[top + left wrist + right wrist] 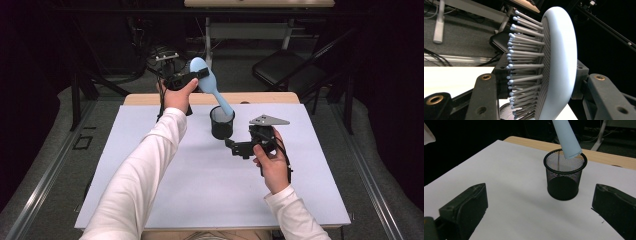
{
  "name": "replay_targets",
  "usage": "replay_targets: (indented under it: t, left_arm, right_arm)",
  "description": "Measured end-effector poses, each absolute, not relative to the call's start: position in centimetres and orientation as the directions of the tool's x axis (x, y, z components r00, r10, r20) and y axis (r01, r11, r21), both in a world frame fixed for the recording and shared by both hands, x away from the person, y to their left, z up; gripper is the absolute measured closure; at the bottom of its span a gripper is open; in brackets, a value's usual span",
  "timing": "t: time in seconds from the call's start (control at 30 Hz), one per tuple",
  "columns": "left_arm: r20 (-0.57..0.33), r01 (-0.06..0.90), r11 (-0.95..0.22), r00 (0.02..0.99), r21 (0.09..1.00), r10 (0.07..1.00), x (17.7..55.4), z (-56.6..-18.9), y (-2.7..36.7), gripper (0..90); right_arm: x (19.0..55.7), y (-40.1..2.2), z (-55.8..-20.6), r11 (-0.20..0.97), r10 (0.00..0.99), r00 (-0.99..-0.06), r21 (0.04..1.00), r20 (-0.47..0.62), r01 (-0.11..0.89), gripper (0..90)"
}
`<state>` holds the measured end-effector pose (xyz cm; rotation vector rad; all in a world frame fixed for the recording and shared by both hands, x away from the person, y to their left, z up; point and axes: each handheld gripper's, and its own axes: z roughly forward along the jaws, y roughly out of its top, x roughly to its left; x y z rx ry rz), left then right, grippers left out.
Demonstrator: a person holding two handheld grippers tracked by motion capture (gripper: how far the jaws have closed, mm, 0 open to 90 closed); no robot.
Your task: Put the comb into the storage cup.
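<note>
One hairbrush (209, 85) in left gripper (192, 77), over one mesh cup (222, 122).

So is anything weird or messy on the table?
Nothing is spilled or broken. The one unusual thing is the blue hairbrush, held tilted by the left gripper, handle tip at the rim of the mesh cup, which stands upright.

long white sleeves (150, 165); black grippers (240, 147) with brass screw holes; grey three-cornered plate (268, 120)
</note>
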<state>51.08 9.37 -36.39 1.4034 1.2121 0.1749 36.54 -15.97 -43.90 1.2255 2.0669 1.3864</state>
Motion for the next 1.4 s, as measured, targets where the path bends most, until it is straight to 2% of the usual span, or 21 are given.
replay_targets:
  t: [0.17,0.73,1.4]
  left_arm:
    - [-0.487,0.521,0.227,0.442,0.823,0.753,51.1,-36.5,9.5,49.4]
    - [-0.397,0.480,0.130,0.511,0.868,0.762,51.4,-38.1,9.0,49.3]
    - [-0.394,0.492,0.117,0.507,0.862,0.767,51.4,-40.0,8.7,49.0]
  right_arm:
    - [36.5,-15.7,-43.9,0.152,0.812,-0.563,0.878,0.151,0.455,0.0]
    - [36.6,-15.7,-44.2,0.145,0.817,-0.556,0.877,0.155,0.458,1.0]
    - [36.8,-15.6,-44.2,0.141,0.811,-0.562,0.877,0.163,0.459,1.4]
